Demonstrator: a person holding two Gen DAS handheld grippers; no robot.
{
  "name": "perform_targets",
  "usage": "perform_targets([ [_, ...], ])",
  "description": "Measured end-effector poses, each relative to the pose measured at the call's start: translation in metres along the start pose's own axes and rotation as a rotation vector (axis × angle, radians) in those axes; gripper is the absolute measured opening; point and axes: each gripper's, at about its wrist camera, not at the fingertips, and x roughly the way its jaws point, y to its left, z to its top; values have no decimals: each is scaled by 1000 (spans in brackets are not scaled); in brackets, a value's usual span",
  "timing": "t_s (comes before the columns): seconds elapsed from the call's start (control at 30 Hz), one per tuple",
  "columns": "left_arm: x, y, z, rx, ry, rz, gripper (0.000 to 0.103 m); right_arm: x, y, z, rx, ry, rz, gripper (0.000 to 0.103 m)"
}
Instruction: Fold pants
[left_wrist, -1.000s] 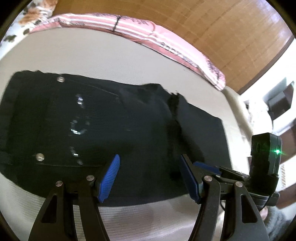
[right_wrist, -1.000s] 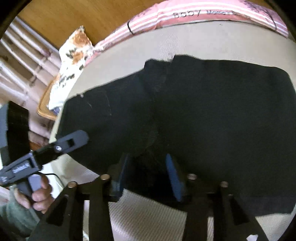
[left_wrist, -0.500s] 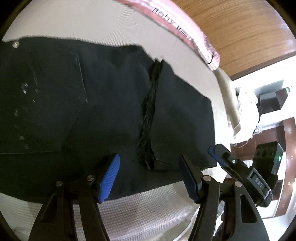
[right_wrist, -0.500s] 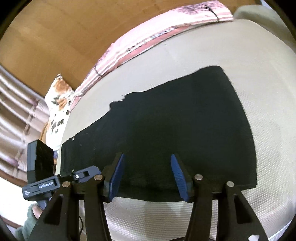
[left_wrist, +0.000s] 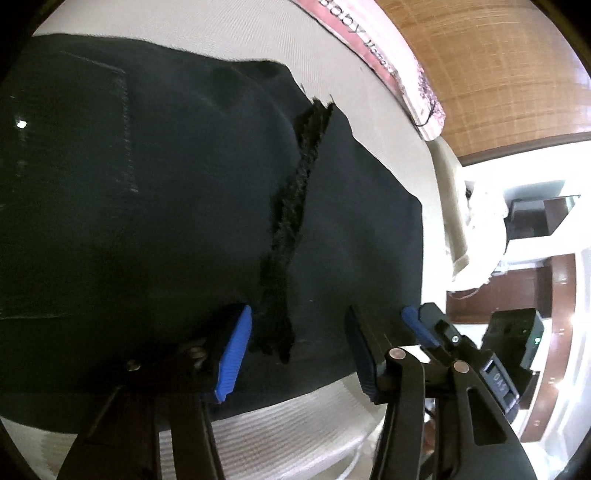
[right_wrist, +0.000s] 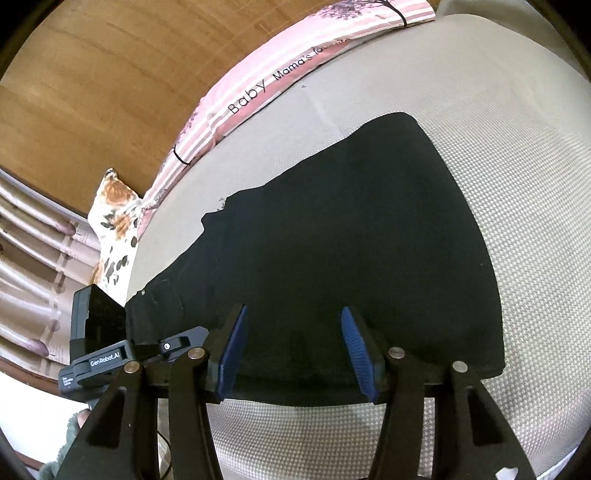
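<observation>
Black pants (left_wrist: 184, 221) lie flat on a beige bed, folded lengthwise, with a frayed hem edge (left_wrist: 291, 221) running across them. My left gripper (left_wrist: 295, 350) is open, low over the pants' near edge, its blue pads either side of the frayed edge's near end. The pants (right_wrist: 351, 240) also show in the right wrist view, stretching away to the left. My right gripper (right_wrist: 291, 347) is open and empty just above their near edge. The right gripper's body (left_wrist: 480, 362) shows at the lower right of the left wrist view.
A pink striped blanket (right_wrist: 277, 81) lies along the far side of the bed against a wooden wall. A floral pillow (right_wrist: 114, 221) sits at the left end. The beige mattress (right_wrist: 517, 147) extends to the right of the pants. The bed's edge is just below both grippers.
Both grippers have swung right along the pants and dropped closer to the near edge. The left now straddles the frayed edge. Both stay open.
</observation>
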Motion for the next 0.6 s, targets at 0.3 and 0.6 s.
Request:
perform_targets([
  [0.3, 11, -3, 5, -15, 12, -79, 52, 1, -4, 1, 14, 6, 6, 51],
  [0.6, 18, -5, 3, 1, -16, -6, 12, 5, -7, 0, 20, 16, -18, 50],
])
